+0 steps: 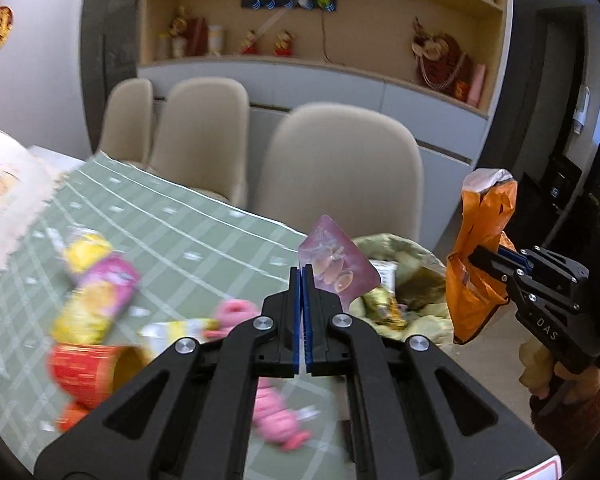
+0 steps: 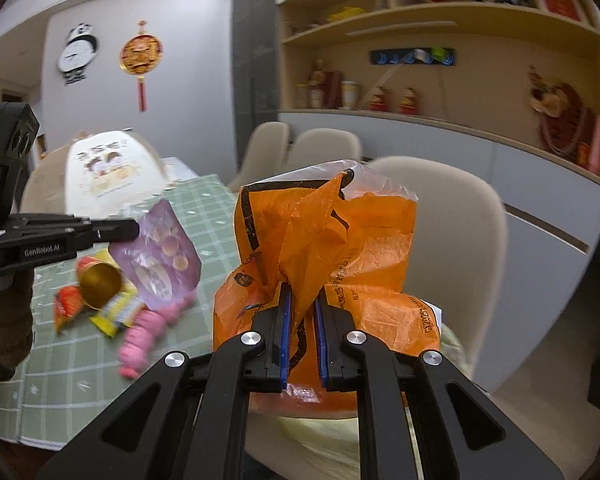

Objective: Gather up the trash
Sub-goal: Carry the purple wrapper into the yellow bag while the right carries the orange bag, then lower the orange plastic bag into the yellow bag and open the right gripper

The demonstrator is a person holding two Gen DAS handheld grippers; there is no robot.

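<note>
My left gripper (image 1: 301,270) is shut on a purple snack wrapper (image 1: 334,262) and holds it up over the table's right end, next to a yellow-green trash bag (image 1: 410,258) with wrappers inside. It shows in the right wrist view too (image 2: 134,229), with the wrapper (image 2: 160,256) hanging from it. My right gripper (image 2: 302,294) is shut on an orange plastic bag (image 2: 340,248) and holds it up beside the trash bag; it also shows in the left wrist view (image 1: 476,254), with the orange bag (image 1: 480,264). Loose trash lies on the green tablecloth (image 1: 172,224).
On the table lie a pink-yellow can (image 1: 100,300), a red cup (image 1: 96,368), pink wrapped candy (image 1: 280,416) and a yellow packet (image 1: 180,330). A beige bag (image 1: 4,200) stands at the left. Beige chairs (image 1: 340,168) line the far side, with shelves behind.
</note>
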